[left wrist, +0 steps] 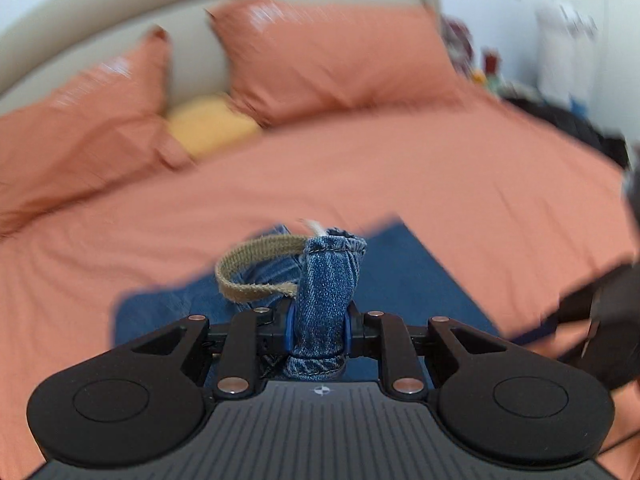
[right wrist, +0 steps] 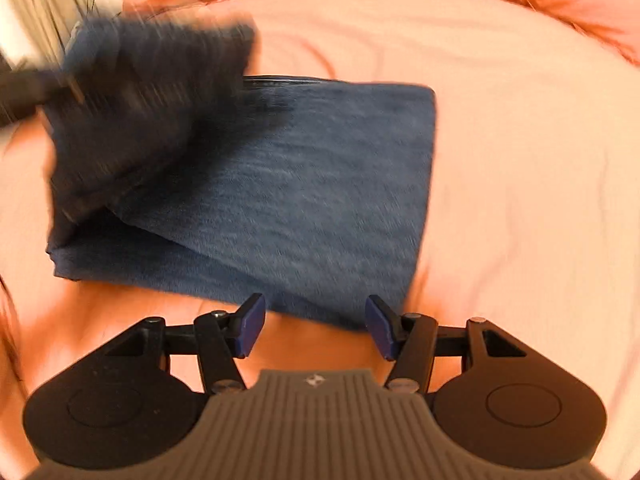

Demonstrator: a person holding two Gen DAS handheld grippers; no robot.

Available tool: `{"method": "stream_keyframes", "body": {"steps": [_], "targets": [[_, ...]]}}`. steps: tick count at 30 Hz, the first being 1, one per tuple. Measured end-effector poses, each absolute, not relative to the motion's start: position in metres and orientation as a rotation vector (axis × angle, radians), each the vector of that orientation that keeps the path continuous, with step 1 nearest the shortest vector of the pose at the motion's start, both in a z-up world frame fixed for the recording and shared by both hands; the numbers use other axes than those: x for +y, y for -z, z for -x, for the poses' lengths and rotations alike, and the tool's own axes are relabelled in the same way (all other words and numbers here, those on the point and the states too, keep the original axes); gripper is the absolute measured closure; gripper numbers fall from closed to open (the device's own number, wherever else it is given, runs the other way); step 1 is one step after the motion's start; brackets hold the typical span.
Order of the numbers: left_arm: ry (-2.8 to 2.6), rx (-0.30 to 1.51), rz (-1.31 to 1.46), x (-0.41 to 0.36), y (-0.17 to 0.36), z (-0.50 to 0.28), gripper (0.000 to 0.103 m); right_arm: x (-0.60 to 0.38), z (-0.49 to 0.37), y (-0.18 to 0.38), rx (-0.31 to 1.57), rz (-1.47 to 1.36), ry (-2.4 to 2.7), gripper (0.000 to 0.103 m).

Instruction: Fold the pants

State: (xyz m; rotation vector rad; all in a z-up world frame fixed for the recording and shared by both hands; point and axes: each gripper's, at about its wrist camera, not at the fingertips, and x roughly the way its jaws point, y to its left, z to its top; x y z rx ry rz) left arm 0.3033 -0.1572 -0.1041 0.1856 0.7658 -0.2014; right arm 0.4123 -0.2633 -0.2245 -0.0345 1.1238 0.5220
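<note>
Blue denim pants (right wrist: 280, 200) lie folded flat on the salmon bedsheet. My left gripper (left wrist: 319, 326) is shut on a bunched part of the pants (left wrist: 328, 280), with a tan strap loop (left wrist: 256, 268) sticking out to its left; flat denim (left wrist: 400, 280) lies below it. In the right wrist view the left gripper (right wrist: 152, 76) is a dark blur lifting the pants' left end. My right gripper (right wrist: 316, 326) is open and empty, just short of the pants' near edge.
Two salmon pillows (left wrist: 320, 52) and a yellow one (left wrist: 212, 124) lean on the beige headboard (left wrist: 196, 60). Dark clutter and small items (left wrist: 492, 68) sit beyond the bed's right edge. The right gripper's dark body (left wrist: 612, 320) shows at the right.
</note>
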Motion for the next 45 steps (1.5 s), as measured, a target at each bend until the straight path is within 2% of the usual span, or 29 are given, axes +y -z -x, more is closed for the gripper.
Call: {"method": "stream_keyframes", "body": {"steps": [3,6,11,13,17,21,26,28,35,37,39,41,42,44,45], "targets": [[0.234,0.846,-0.177,-0.165,0.127,-0.299,0.077,-0.275,-0.402,0.230,1.121,-0.002,-0.533,0.050],[0.285,0.930,-0.083,-0.158,0.135,-0.304,0.070,-0.278,-0.390,0.232,1.116,0.006,-0.553,0.050],[0.435,1.017,0.098,-0.141,0.126,-0.312,0.043,-0.279,-0.378,0.224,1.097,0.008,-0.562,0.050],[0.489,1.037,0.155,-0.130,0.117,-0.308,0.043,-0.278,-0.374,0.216,1.080,0.016,-0.571,0.050],[0.472,1.007,0.090,-0.100,0.099,-0.297,0.043,-0.269,-0.369,0.191,1.034,0.030,-0.589,0.051],[0.382,0.973,0.001,-0.059,0.092,-0.292,0.043,-0.253,-0.373,0.169,0.988,0.002,-0.643,0.060],[0.272,0.959,0.044,-0.004,0.089,-0.298,0.043,-0.223,-0.409,0.156,0.965,-0.071,-0.652,0.058],[0.226,0.959,0.065,0.016,0.090,-0.302,0.043,-0.210,-0.432,0.158,0.980,-0.122,-0.637,0.054],[0.161,0.969,0.132,0.063,0.102,-0.319,0.043,-0.175,-0.500,0.197,1.102,-0.245,-0.542,0.054],[0.160,0.973,0.153,0.072,0.109,-0.321,0.043,-0.171,-0.512,0.212,1.146,-0.283,-0.527,0.049],[0.160,0.979,0.169,0.079,0.114,-0.322,0.043,-0.170,-0.518,0.224,1.179,-0.330,-0.524,0.048],[0.160,0.989,0.182,0.085,0.120,-0.322,0.043,-0.170,-0.521,0.231,1.189,-0.383,-0.522,0.055],[0.160,0.995,0.191,0.087,0.123,-0.323,0.043,-0.169,-0.521,0.231,1.188,-0.398,-0.534,0.071],[0.161,1.003,0.206,0.089,0.128,-0.323,0.043,-0.162,-0.520,0.225,1.189,-0.387,-0.546,0.076],[0.160,1.003,0.210,0.089,0.128,-0.322,0.043,-0.157,-0.517,0.218,1.174,-0.345,-0.547,0.084]]}}
